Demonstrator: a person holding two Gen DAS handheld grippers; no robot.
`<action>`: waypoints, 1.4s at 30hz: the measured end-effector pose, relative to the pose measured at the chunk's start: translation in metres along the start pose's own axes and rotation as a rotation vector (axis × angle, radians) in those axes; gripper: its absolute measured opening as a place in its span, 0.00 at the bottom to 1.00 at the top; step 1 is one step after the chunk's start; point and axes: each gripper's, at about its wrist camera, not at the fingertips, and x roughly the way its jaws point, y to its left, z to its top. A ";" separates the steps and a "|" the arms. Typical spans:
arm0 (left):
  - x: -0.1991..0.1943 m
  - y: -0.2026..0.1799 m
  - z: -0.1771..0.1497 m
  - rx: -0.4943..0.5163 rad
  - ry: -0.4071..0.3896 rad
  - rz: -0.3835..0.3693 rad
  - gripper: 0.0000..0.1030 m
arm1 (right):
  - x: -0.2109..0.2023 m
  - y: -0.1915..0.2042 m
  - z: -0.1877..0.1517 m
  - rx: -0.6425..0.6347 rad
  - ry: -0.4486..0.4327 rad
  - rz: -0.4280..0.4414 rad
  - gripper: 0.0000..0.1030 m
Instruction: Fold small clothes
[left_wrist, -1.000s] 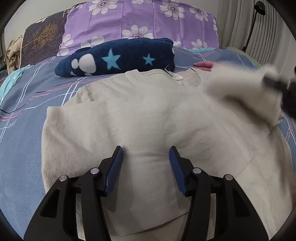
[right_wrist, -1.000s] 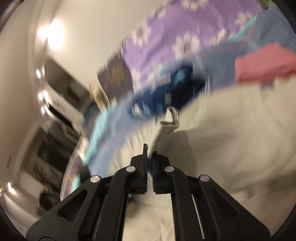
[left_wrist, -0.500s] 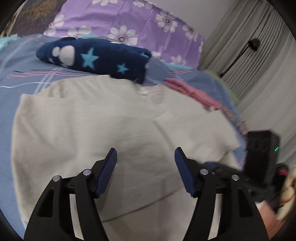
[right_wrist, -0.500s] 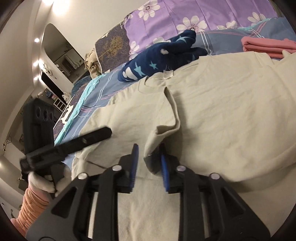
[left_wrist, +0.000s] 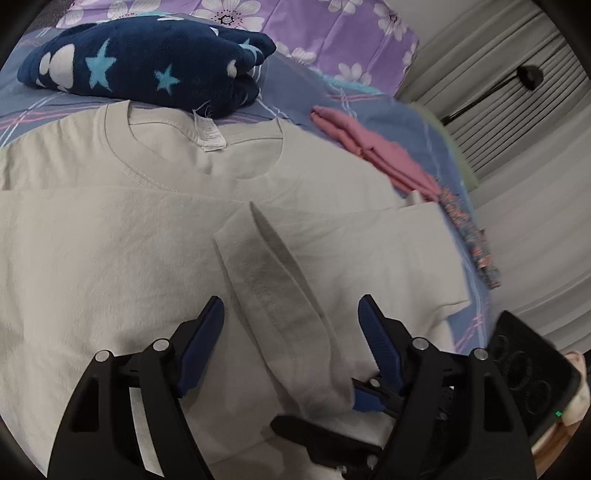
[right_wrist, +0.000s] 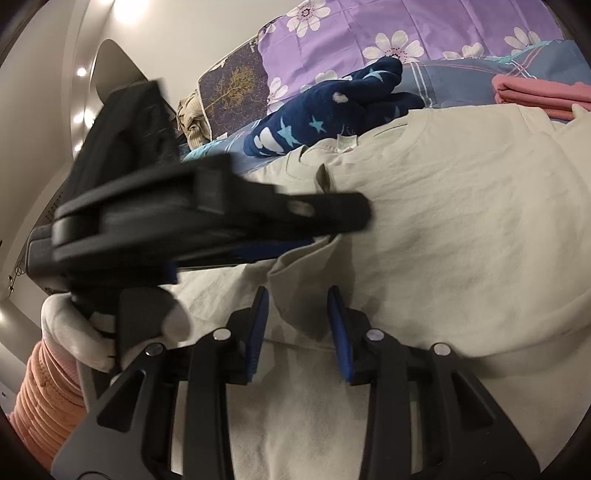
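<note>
A cream T-shirt (left_wrist: 110, 258) lies flat on the bed, collar and label at the far side; it also shows in the right wrist view (right_wrist: 461, 240). Its right sleeve (left_wrist: 273, 288) is folded inward onto the chest. My left gripper (left_wrist: 291, 321) is open and straddles the sleeve's hem just above the cloth. My right gripper (right_wrist: 299, 310) is open around the sleeve's end fold (right_wrist: 295, 273), no longer pinching it. The left gripper's body (right_wrist: 207, 221) crosses the right wrist view, blurred, close above the sleeve. The right gripper's fingertips (left_wrist: 365, 400) show under the sleeve end in the left wrist view.
A navy star-print fleece (left_wrist: 147, 59) lies beyond the collar. A folded pink garment (left_wrist: 373, 155) lies at the far right on the blue checked sheet (left_wrist: 351, 103). A purple flowered pillow (right_wrist: 369, 29) is at the headboard. Curtains and a lamp (left_wrist: 528, 77) stand right of the bed.
My right gripper brought the sleeve over onto the chest, lowered it and opened. My left gripper moved right and forward until its open jaws straddled the folded sleeve.
</note>
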 end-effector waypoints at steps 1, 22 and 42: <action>0.001 -0.002 0.001 0.008 -0.002 0.016 0.73 | 0.000 0.001 0.000 -0.006 0.003 0.002 0.37; -0.117 -0.029 0.031 0.165 -0.234 0.039 0.04 | -0.024 -0.023 0.002 0.101 -0.022 -0.136 0.32; -0.072 -0.008 -0.003 0.183 -0.180 0.045 0.04 | -0.086 -0.054 -0.012 0.054 -0.093 -0.180 0.42</action>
